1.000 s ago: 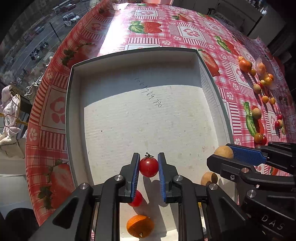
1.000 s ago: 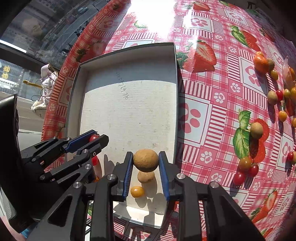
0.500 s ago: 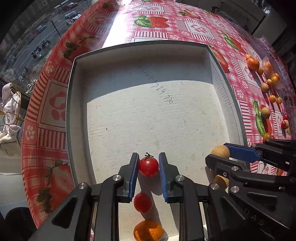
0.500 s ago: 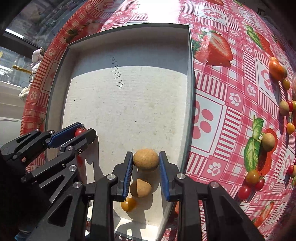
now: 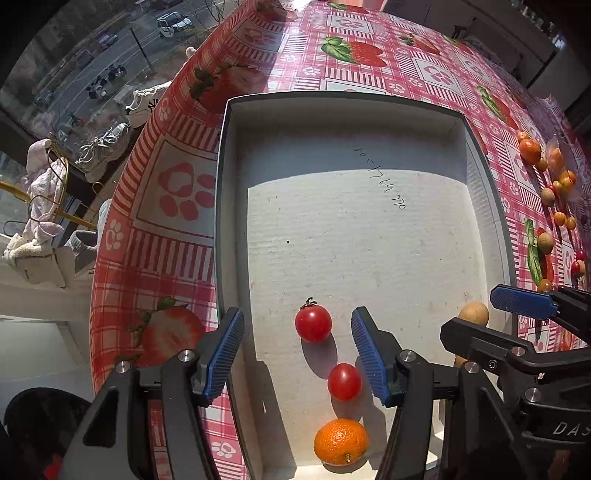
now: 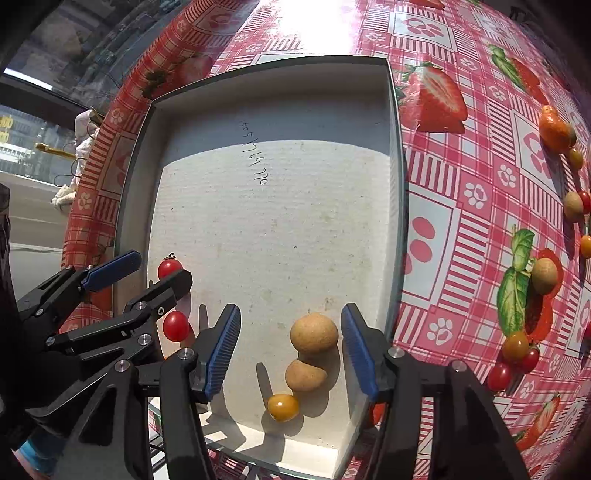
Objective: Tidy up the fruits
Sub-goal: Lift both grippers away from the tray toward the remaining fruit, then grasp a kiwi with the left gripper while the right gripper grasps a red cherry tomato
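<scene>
Strawberry-patterned cloth covers the surface (image 5: 177, 236), where a white tray (image 5: 369, 236) is set. Both claws are opening over it: a stemmed tomato (image 5: 313, 324) lies free within the left claw (image 5: 297, 349), a tan fruit (image 6: 314, 332) within the right claw (image 6: 290, 343).

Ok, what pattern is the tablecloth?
Red-and-white checks with strawberries and paw prints on the tablecloth, clearest from the right wrist.

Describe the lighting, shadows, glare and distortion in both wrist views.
Left wrist view: hard sunlight; the far part of the box floor lies in shade, the stemmed tomato and orange cast crisp shadows, and the fisheye bows the tablecloth edge. Right wrist view: white glare burns out the tablecloth's far end, the brown fruit is sharp, and straight box walls curve.
</scene>
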Available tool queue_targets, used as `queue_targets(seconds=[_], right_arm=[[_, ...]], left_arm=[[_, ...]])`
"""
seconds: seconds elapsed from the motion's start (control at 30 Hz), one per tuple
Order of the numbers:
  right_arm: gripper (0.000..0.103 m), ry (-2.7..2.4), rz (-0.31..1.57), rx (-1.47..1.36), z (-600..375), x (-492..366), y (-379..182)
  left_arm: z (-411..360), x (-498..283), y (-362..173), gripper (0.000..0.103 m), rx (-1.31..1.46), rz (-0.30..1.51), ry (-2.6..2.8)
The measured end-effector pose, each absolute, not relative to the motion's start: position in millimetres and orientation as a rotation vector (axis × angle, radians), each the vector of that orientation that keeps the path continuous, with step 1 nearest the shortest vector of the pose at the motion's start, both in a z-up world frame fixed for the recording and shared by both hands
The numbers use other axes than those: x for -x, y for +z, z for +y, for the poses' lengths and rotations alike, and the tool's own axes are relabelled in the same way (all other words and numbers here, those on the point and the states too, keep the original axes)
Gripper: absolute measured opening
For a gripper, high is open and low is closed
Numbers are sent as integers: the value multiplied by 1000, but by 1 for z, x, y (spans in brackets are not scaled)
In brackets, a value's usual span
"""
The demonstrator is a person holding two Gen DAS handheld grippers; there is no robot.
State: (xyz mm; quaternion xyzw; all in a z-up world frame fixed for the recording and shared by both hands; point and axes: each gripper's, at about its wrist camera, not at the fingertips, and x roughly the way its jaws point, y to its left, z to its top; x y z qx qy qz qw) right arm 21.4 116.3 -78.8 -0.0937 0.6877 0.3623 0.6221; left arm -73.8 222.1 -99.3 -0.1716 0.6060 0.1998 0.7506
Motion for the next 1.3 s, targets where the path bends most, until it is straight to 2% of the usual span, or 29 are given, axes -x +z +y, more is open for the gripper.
queue_targets(seconds=[0.07,0.27,0.97,1.3], right_arm=[[86,839,1573,193,113,-24,-71],[87,823,1553,157,94,-31,-51],[87,442,1634,-43,-70,-63,-75],[87,275,1649,-151,-152,-94,-98]], left_arm=[[221,75,-97,62,390,1324,433],[206,72,-87,62,354,1333,408],[84,-2,-53,62,142,1344,179],[25,-63,-76,62,111,1376,76]])
